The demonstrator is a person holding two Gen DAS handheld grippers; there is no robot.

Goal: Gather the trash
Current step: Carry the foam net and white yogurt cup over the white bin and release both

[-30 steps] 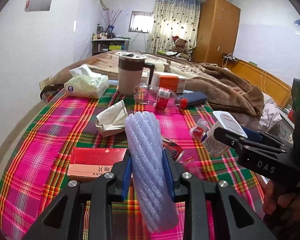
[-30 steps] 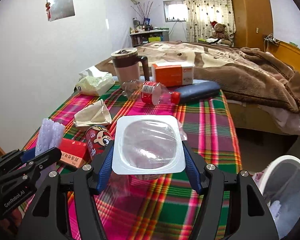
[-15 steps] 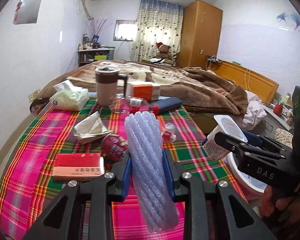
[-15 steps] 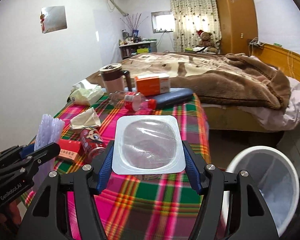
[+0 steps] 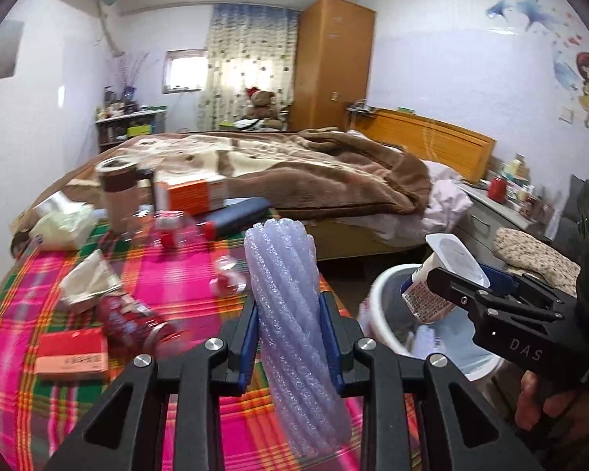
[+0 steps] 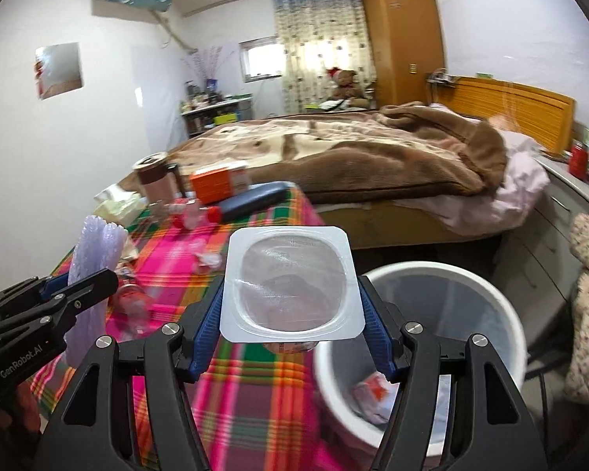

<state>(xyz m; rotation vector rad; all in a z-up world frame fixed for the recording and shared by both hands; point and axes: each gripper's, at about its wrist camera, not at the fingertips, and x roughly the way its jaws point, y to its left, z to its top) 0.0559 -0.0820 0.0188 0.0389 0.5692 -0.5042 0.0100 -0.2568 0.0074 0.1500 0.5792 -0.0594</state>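
My left gripper point(image 5: 290, 337) is shut on a pale purple foam roll point(image 5: 290, 329) and holds it upright above the plaid table's right edge. My right gripper point(image 6: 292, 306) is shut on a white plastic cup point(image 6: 292, 282) with a clear film lid. The cup hangs over the near rim of the white trash bin point(image 6: 506, 314). In the left wrist view the cup point(image 5: 439, 274) sits over the bin point(image 5: 385, 306). The bin holds some wrappers point(image 6: 373, 392).
The plaid table point(image 5: 169, 274) carries a red can point(image 5: 129, 318), a red box point(image 5: 72, 353), crumpled paper point(image 5: 88, 282), a plastic bottle point(image 5: 176, 227), a mug point(image 5: 117, 192), an orange box point(image 5: 192, 196) and a tissue pack point(image 5: 64, 221). A bed point(image 6: 353, 157) lies behind.
Both grippers have swung right and back from the table with their loads. The trash bin has come into full view, under the right gripper's cup.
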